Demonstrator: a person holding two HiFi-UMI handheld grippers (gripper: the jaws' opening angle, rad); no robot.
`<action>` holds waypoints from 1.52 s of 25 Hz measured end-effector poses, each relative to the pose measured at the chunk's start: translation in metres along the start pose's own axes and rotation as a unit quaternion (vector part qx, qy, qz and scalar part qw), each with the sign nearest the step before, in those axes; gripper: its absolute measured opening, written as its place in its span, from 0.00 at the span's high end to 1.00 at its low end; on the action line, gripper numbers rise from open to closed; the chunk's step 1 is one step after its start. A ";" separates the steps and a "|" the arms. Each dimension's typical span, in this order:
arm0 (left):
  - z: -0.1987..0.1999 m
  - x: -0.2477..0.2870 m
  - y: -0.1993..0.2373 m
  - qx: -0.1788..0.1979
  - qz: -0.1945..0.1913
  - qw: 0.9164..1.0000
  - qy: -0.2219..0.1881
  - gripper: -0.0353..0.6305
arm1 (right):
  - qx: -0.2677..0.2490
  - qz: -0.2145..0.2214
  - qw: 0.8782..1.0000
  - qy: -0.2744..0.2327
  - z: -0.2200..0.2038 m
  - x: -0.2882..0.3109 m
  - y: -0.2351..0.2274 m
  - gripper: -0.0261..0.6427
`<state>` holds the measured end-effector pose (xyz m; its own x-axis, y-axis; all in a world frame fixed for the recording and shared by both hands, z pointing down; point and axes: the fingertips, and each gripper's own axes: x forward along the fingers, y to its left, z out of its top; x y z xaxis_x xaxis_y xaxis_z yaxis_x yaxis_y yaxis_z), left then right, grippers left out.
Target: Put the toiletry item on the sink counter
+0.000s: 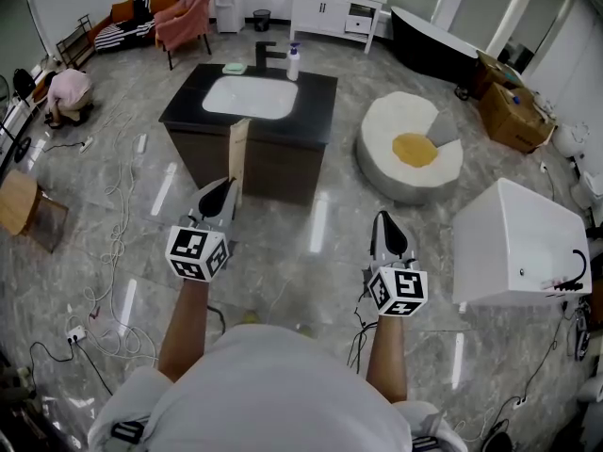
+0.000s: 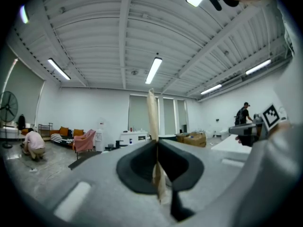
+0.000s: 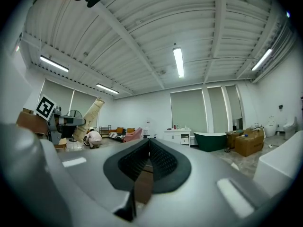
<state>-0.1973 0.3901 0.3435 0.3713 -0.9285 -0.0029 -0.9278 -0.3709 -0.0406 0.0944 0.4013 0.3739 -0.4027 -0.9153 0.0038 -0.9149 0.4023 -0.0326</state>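
Observation:
A long flat beige toiletry pack (image 1: 238,154) stands upright between the jaws of my left gripper (image 1: 220,196), which is shut on its lower end. In the left gripper view the pack (image 2: 152,116) shows edge-on as a thin strip rising from the left gripper (image 2: 157,151). The black sink counter (image 1: 316,102) with its white basin (image 1: 250,97) stands just beyond the pack, across a strip of floor. My right gripper (image 1: 386,226) hangs over the floor to the right, jaws shut and empty. In the right gripper view the right gripper (image 3: 147,151) is shut, with the pack (image 3: 93,113) off to the left.
On the counter's far edge are a black faucet (image 1: 267,55), a soap bottle (image 1: 293,62) and a green soap (image 1: 234,68). A round white tub (image 1: 412,149) and a white box-shaped unit (image 1: 518,243) stand to the right. Cables (image 1: 104,281) trail on the floor at left. A person (image 1: 68,92) crouches far left.

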 end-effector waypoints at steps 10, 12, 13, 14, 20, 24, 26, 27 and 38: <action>-0.004 0.021 -0.045 0.006 0.004 1.000 0.006 0.94 | 0.011 0.008 1.000 0.005 -0.012 -0.014 -0.047 0.96; -0.007 0.026 -0.052 0.006 0.007 1.000 0.008 0.94 | 0.013 0.009 1.000 0.005 -0.015 -0.013 -0.055 0.96; -0.009 0.029 -0.055 0.006 0.008 1.000 0.010 0.94 | 0.014 0.010 1.000 0.005 -0.016 -0.013 -0.059 0.96; -0.010 0.032 -0.058 0.006 0.008 1.000 0.011 0.94 | 0.014 0.012 1.000 0.006 -0.017 -0.012 -0.063 0.96; -0.018 0.062 -0.056 0.008 0.006 1.000 0.013 0.94 | 0.011 0.012 1.000 0.007 -0.024 0.011 -0.082 0.96; -0.021 0.091 -0.045 0.006 0.001 1.000 0.011 0.94 | 0.004 0.007 1.000 0.009 -0.026 0.038 -0.096 0.96; -0.026 0.108 -0.035 0.004 -0.002 1.000 0.011 0.94 | -0.001 0.004 1.000 0.010 -0.029 0.056 -0.100 0.96; -0.029 0.117 -0.028 0.002 -0.004 1.000 0.012 0.94 | -0.004 0.004 1.000 0.011 -0.030 0.066 -0.101 0.96; -0.039 0.248 0.079 -0.014 -0.039 0.999 0.019 0.94 | -0.018 -0.021 0.999 0.017 -0.022 0.218 -0.106 0.96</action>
<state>-0.1802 0.1302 0.3782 0.4417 -0.8964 0.0381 -0.8968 -0.4424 -0.0110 0.1032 0.1594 0.3998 -0.3644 -0.9305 0.0386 -0.9311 0.3648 0.0053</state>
